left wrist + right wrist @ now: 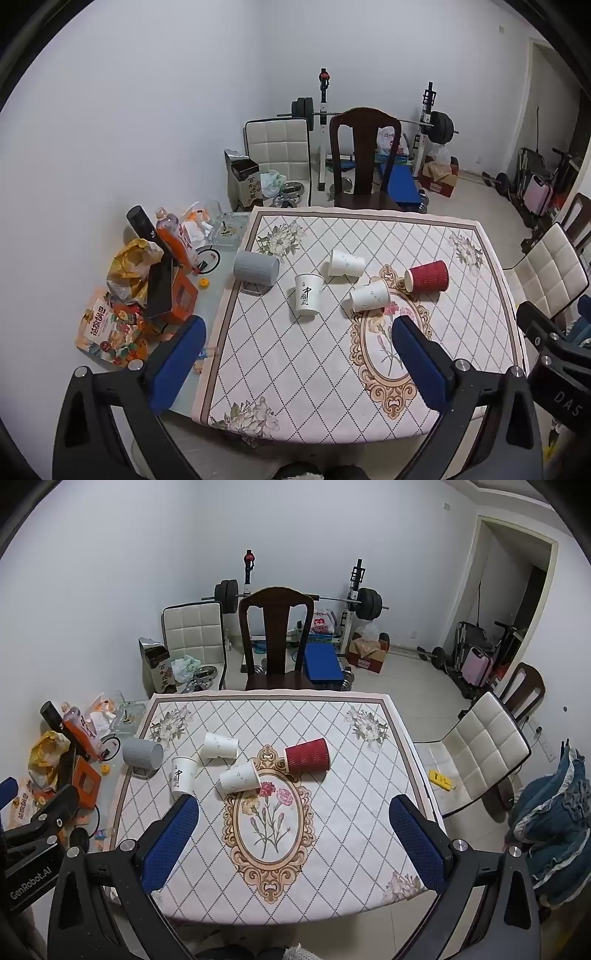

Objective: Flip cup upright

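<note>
Filling the middle of both views is the table (332, 867) with its flowered cloth. On it, near the centre of the frame, the red ribbed cup (307, 756) lies on its side, beside two white paper cups (239, 776) also lying down; a third white cup (308, 294), with dark writing, stands upright. The grey cup (256, 268) at the cloth's left edge lies down too, its far end hidden. The left gripper (299, 334) and the right gripper (294, 812) both hang above the table's near side, blue pads wide apart, holding nothing.
</note>
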Motion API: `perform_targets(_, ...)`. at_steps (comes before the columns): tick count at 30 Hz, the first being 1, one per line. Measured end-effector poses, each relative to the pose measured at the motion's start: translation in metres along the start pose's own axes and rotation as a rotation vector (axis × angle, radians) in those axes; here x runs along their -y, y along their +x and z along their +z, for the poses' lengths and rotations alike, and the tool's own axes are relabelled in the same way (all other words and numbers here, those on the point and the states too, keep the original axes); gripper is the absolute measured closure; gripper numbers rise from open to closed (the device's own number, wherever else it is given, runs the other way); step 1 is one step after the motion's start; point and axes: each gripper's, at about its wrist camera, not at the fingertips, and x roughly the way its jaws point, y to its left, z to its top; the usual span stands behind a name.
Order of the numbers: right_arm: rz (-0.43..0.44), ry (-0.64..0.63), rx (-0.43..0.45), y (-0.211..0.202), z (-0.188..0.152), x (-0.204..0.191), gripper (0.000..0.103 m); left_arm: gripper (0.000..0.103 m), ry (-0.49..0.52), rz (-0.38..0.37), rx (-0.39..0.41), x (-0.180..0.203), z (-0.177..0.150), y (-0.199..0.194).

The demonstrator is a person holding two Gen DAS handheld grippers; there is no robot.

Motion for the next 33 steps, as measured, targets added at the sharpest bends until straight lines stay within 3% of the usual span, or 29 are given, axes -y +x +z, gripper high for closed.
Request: perform_targets(33, -0.001, -0.001, 0.005, -0.0028, 0.0038, 0.0022, 0.000, 0.000, -0.002, -0.010, 0.003, 0.0019, 0.0086, 0.0012)
